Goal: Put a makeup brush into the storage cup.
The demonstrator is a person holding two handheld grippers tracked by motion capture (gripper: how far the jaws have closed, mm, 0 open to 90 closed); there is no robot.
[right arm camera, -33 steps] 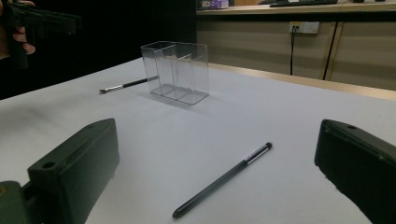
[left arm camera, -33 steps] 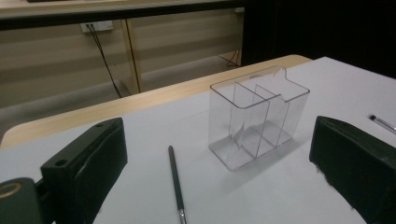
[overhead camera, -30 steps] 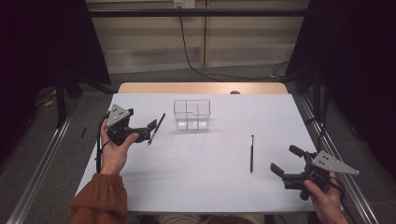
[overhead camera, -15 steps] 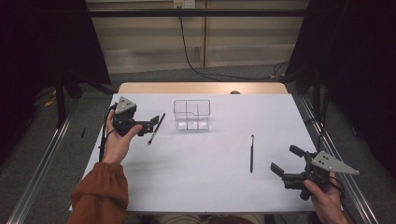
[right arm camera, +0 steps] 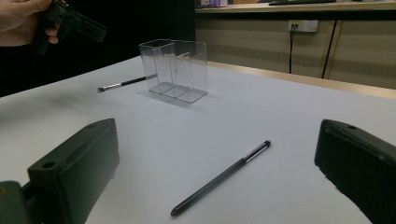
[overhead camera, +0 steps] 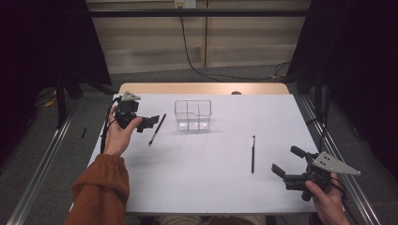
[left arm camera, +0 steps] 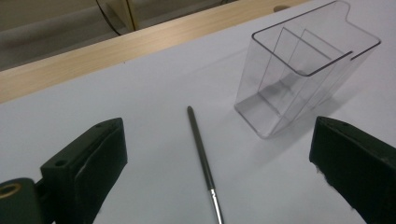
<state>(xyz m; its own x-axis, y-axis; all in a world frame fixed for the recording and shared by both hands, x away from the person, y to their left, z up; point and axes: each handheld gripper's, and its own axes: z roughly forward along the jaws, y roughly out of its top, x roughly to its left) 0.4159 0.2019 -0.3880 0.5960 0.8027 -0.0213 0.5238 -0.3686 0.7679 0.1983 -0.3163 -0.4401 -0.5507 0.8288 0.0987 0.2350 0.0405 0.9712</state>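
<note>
Both sets of jaws stand wide apart, gripping nothing. White table (overhead camera: 202, 178), wooden strip along the far edge. Left gripper (overhead camera: 149, 122) held up in the left hand (overhead camera: 118, 136) above the far left part of the table, jaws pointing toward the middle. Right gripper (overhead camera: 287, 165) sits low at the near right corner, held by the right hand (overhead camera: 325, 199), jaws pointing left and away. Clear plastic organizer (overhead camera: 193, 115) with inner dividers, upright, near the middle of the far edge. Thin brush (overhead camera: 156, 129) flat on the table just left of the organizer, apart from it, right by the left jaws; in the left gripper view it lies between them. Dark pen (overhead camera: 253, 153) flat toward the right edge, near the right jaws, lying between them in the right gripper view.
</note>
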